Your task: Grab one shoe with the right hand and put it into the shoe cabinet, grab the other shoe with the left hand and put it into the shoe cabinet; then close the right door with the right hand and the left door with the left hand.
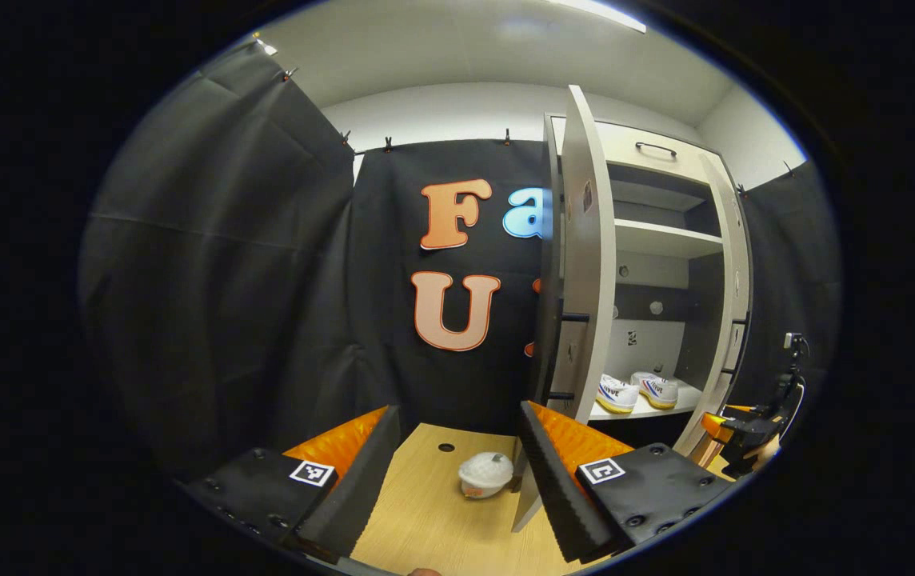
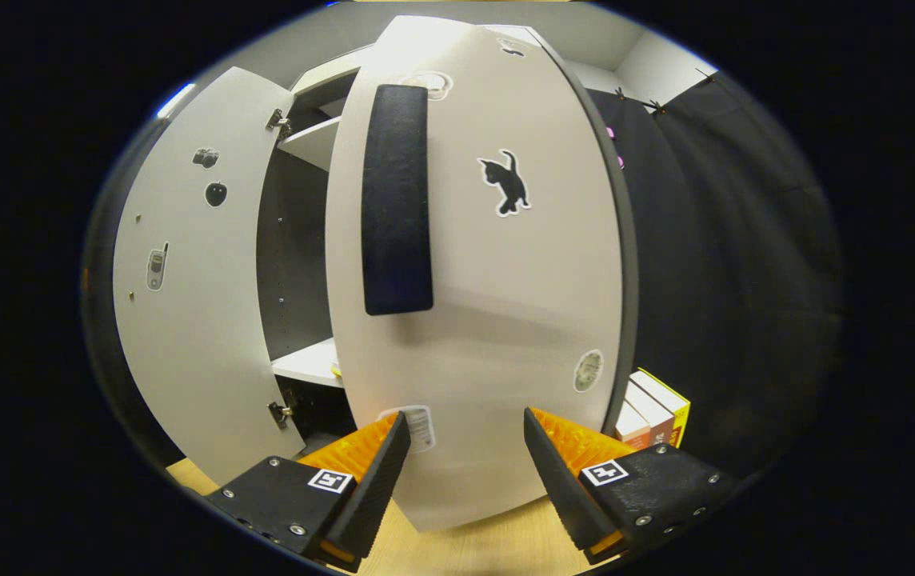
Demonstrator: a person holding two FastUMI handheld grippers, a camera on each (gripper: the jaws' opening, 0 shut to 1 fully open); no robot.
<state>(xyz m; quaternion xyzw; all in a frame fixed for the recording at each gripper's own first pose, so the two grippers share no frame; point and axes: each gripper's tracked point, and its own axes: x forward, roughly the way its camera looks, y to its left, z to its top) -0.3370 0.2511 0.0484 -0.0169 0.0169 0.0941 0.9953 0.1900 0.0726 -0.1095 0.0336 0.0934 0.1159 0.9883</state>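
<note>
Two white shoes point(image 1: 617, 394) point(image 1: 657, 390) sit side by side on the lower shelf of the white shoe cabinet point(image 1: 665, 240). Both doors stand open: the left door point(image 1: 585, 280) edge-on to me, the right door point(image 1: 733, 320) beyond. My left gripper point(image 1: 457, 480) is open over the wooden table, well short of the left door. My right gripper point(image 2: 465, 464) is open, its fingers close in front of the right door's outer face point(image 2: 489, 320), below the black handle point(image 2: 397, 200). It also appears in the left gripper view as the right gripper point(image 1: 745, 432) beside the right door.
A white round object point(image 1: 485, 474) lies on the wooden table point(image 1: 425, 520) near the left door's bottom corner. The left door's inner face point(image 2: 185, 280) carries stickers and hinges. Books point(image 2: 657, 412) stand to the right of the cabinet. Black cloth walls surround the booth.
</note>
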